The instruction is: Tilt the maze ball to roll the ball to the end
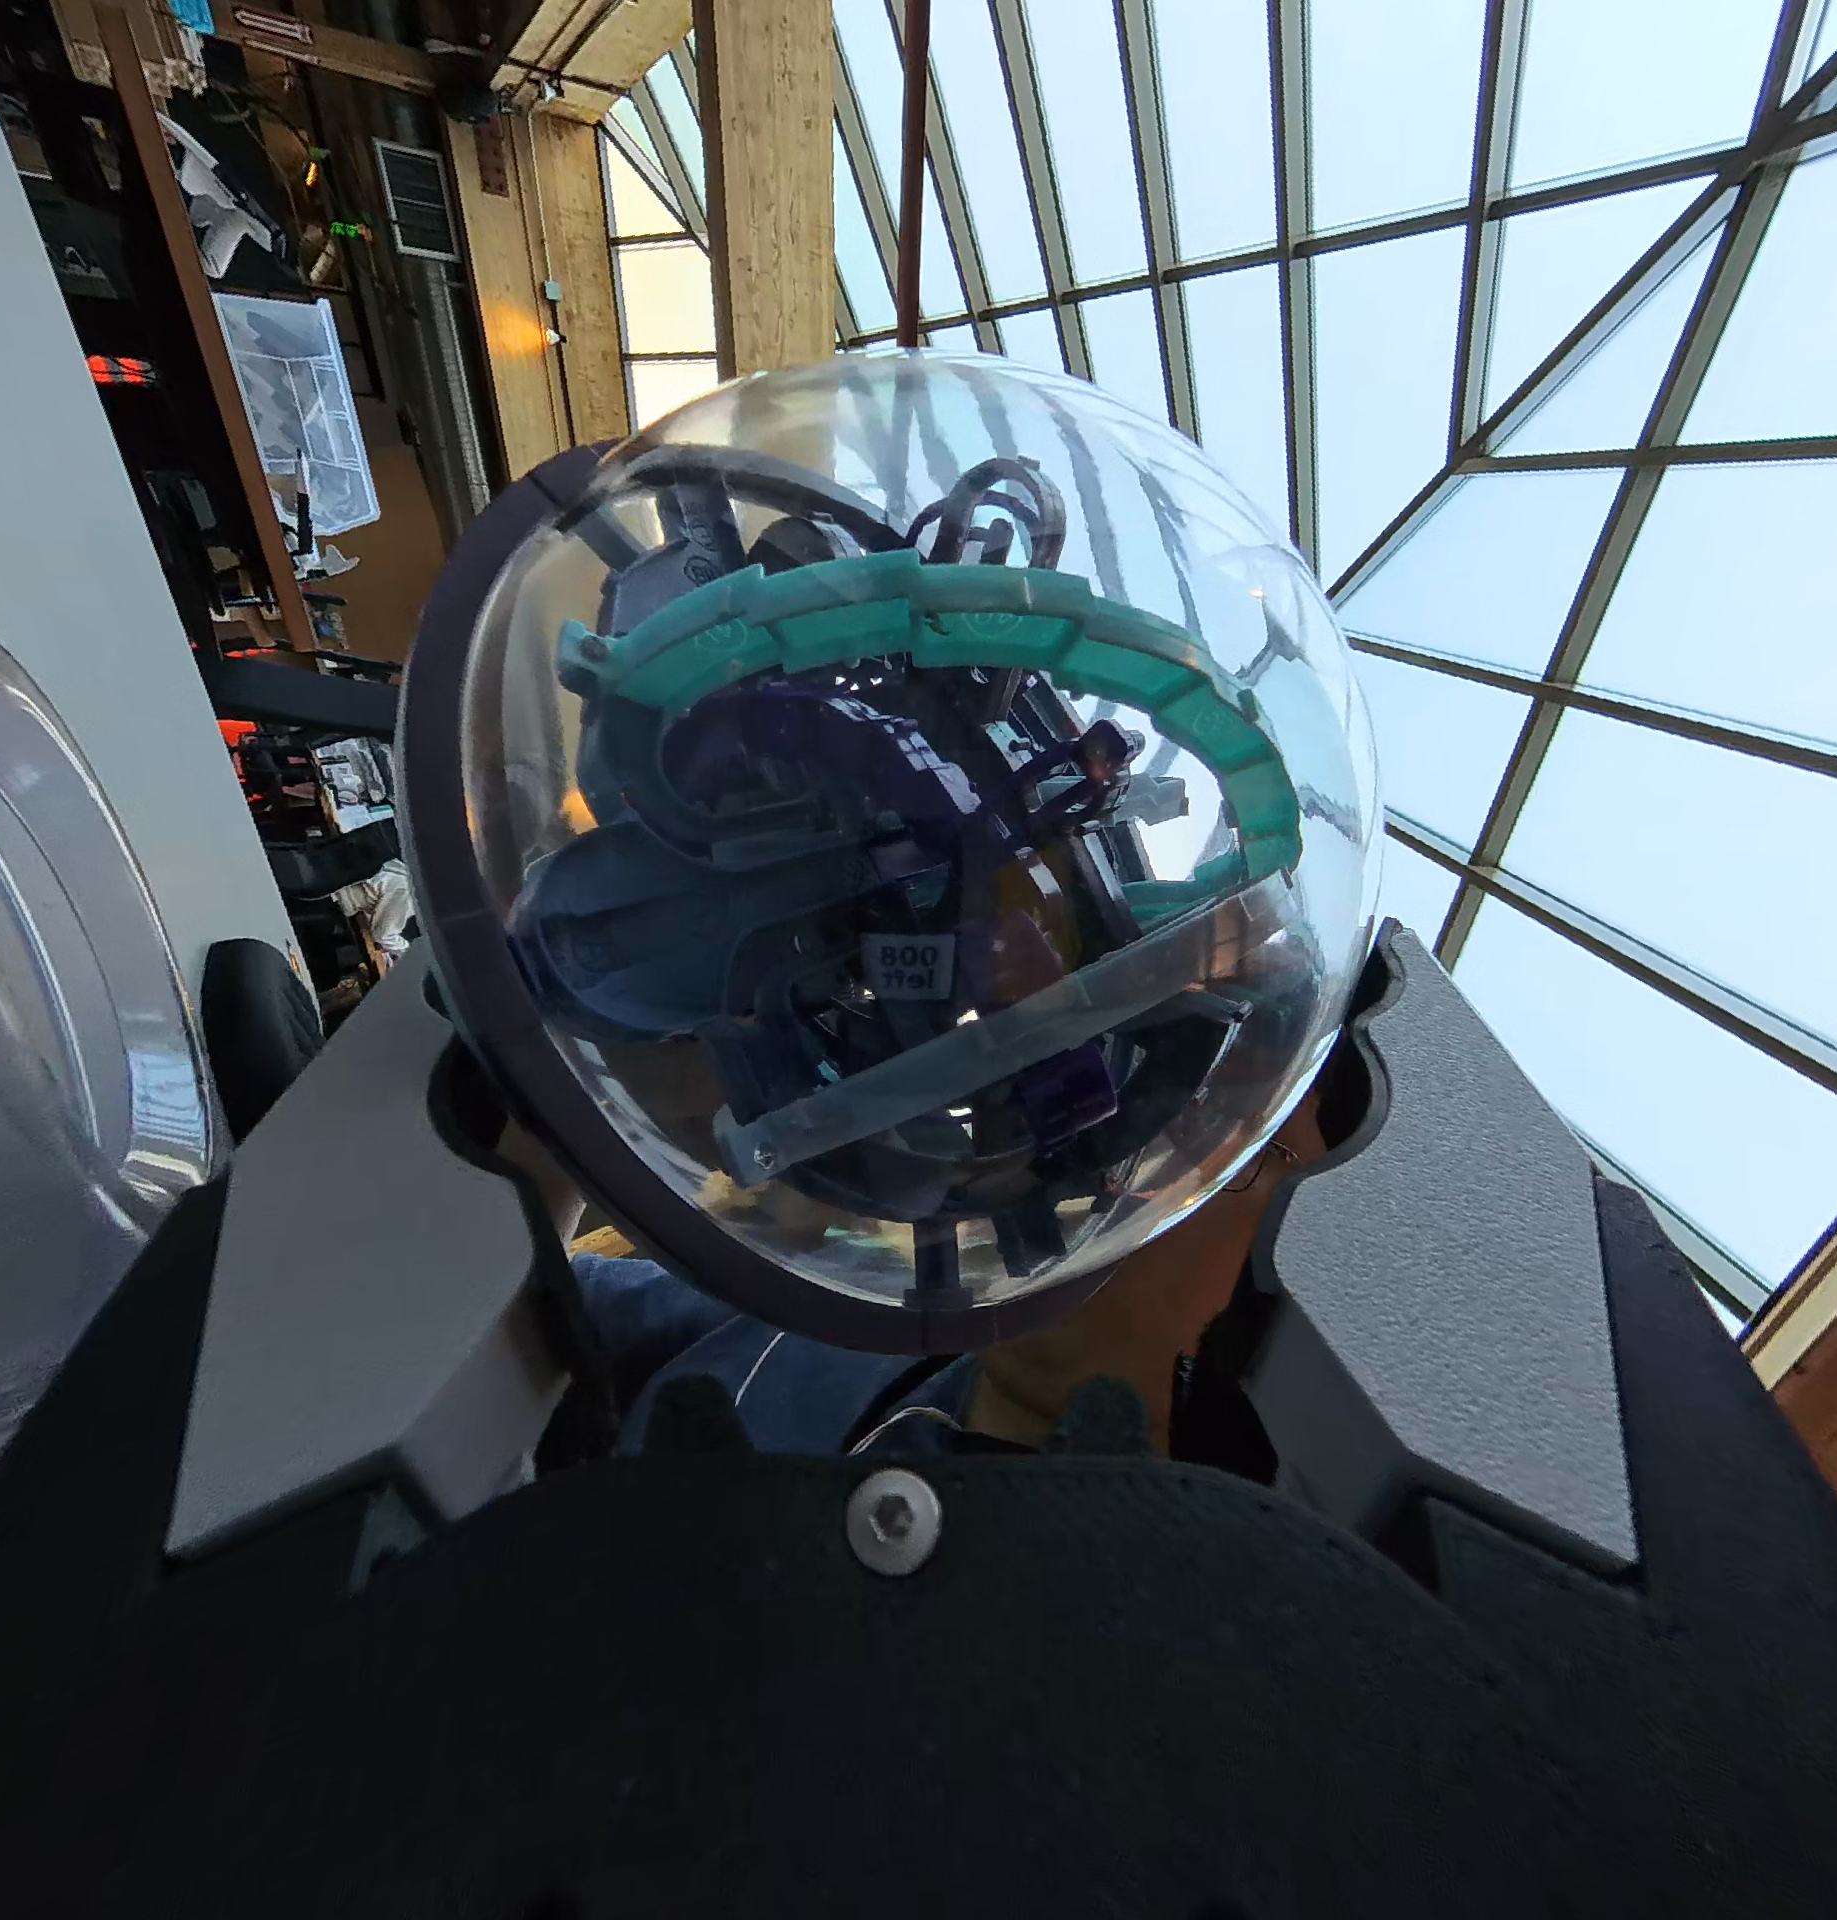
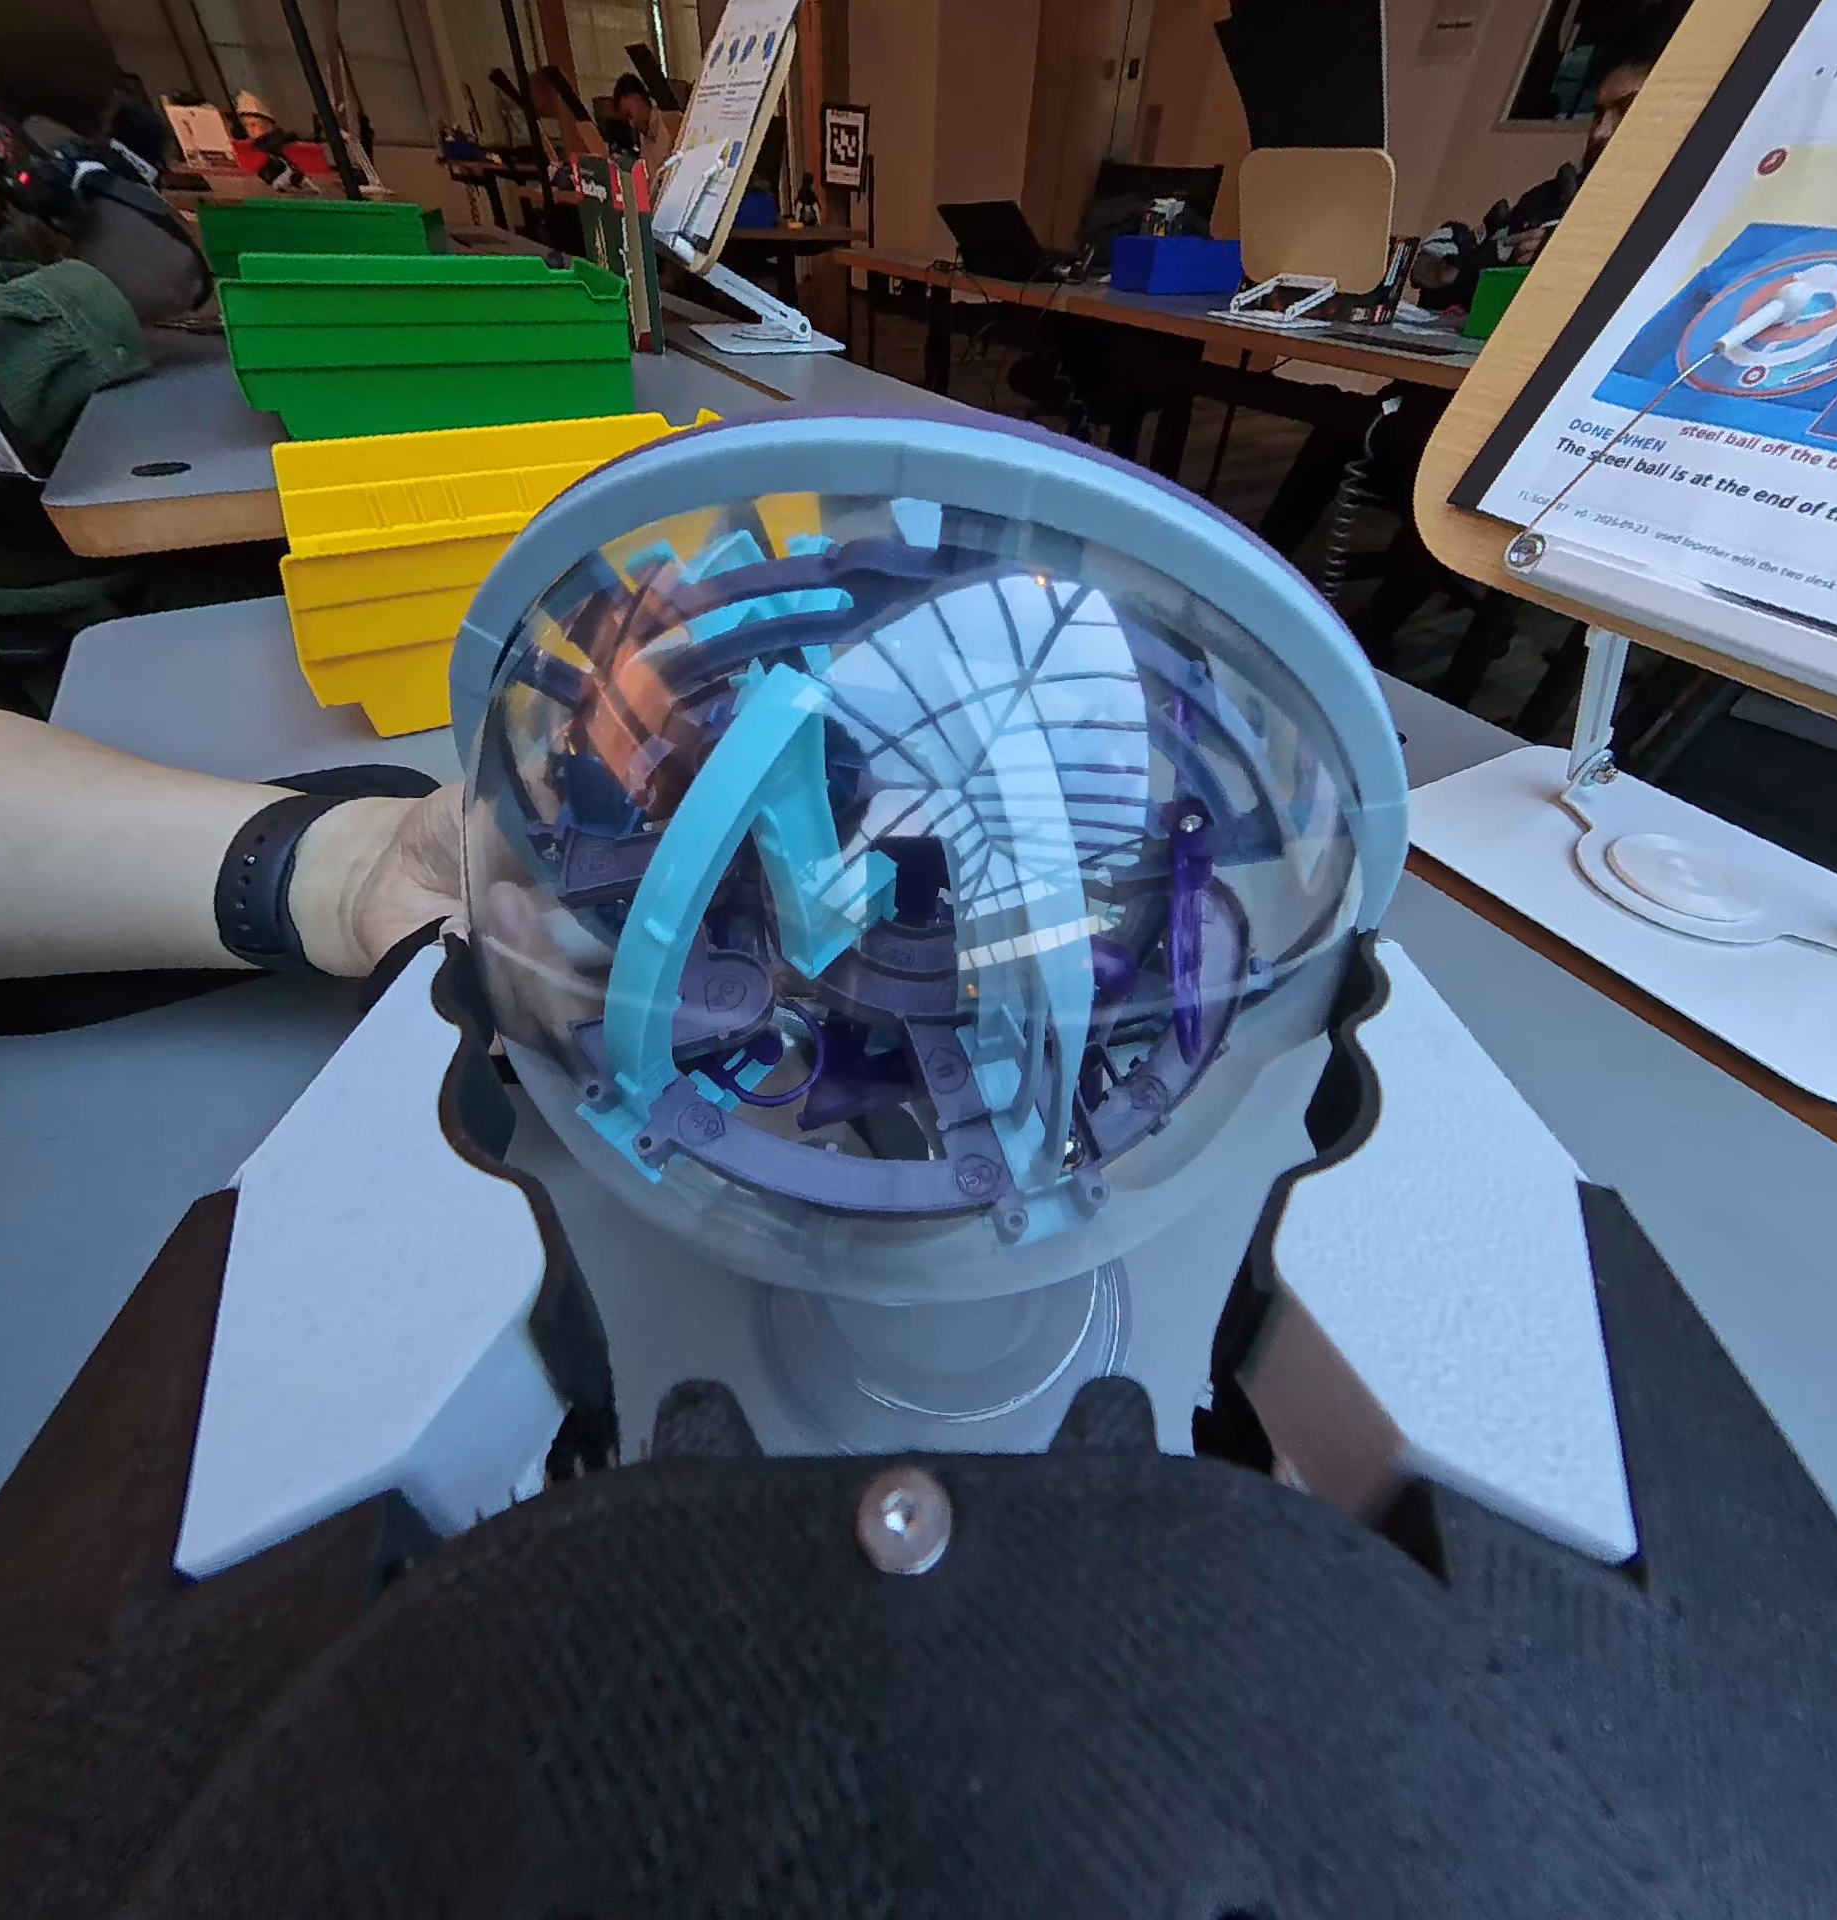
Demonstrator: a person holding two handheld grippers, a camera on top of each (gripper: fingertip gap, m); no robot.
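Note:
The maze ball (image 1: 893, 831) is a clear sphere with teal, blue and purple tracks inside and a dark band round its middle. My left gripper (image 1: 914, 1018) is shut on it, one finger on each side, and looks up past it at a glass roof. My right gripper (image 2: 903, 997) is shut on the same maze ball (image 2: 924, 852), which fills the middle of the right wrist view. A small shiny steel ball (image 2: 1076, 1151) seems to sit low in the tracks at the lower right. A clear round stand (image 2: 945, 1351) lies on the grey table (image 2: 114, 1122) just under the sphere; I cannot tell if they touch.
A hand with a dark wristband (image 2: 259, 883) reaches in at the sphere's left. Yellow bins (image 2: 394, 561) and green bins (image 2: 415, 343) stand behind. An instruction board on a white stand (image 2: 1672, 343) is at the right. A clear curved plastic piece (image 1: 62, 1039) shows at the left edge.

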